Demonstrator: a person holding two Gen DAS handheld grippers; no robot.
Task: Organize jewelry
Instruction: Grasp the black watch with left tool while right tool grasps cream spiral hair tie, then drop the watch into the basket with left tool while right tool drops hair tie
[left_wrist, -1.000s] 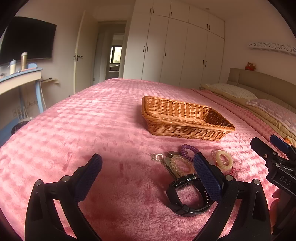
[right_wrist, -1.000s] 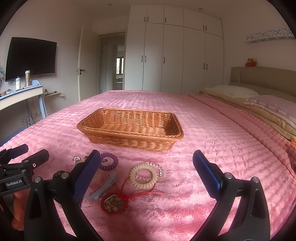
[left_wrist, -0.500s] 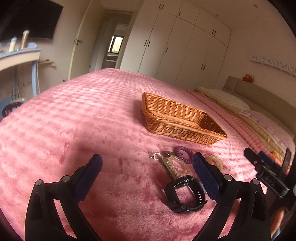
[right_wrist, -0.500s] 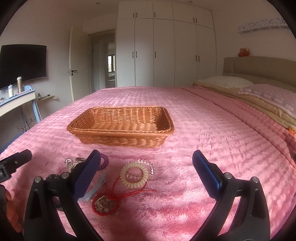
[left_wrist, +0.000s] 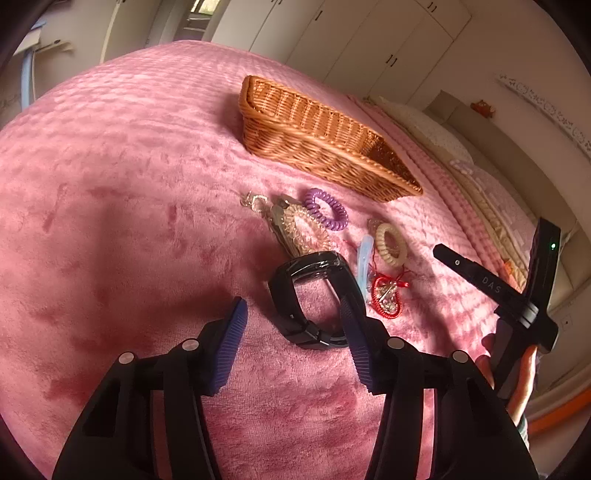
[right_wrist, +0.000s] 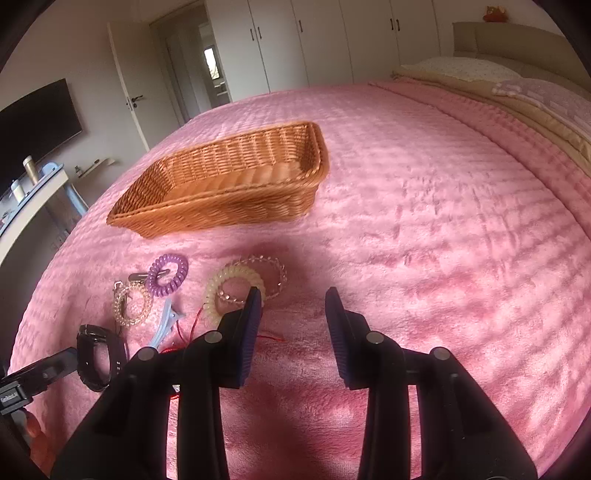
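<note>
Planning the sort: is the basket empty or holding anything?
Empty as far as visible: the basket shows only bare weave inside; the jewelry lies on the blanket.

Home bedroom: bed (right_wrist: 424, 184), wardrobe (right_wrist: 321, 40).

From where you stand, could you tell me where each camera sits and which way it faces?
Left wrist: on the left tool, angled down at the black watch on the pink bedspread; the right tool and a hand show.
Right wrist: on the right tool, angled down over the bedspread; the left tool shows.
Shared: wicker basket, purple coil tie, watch.
</note>
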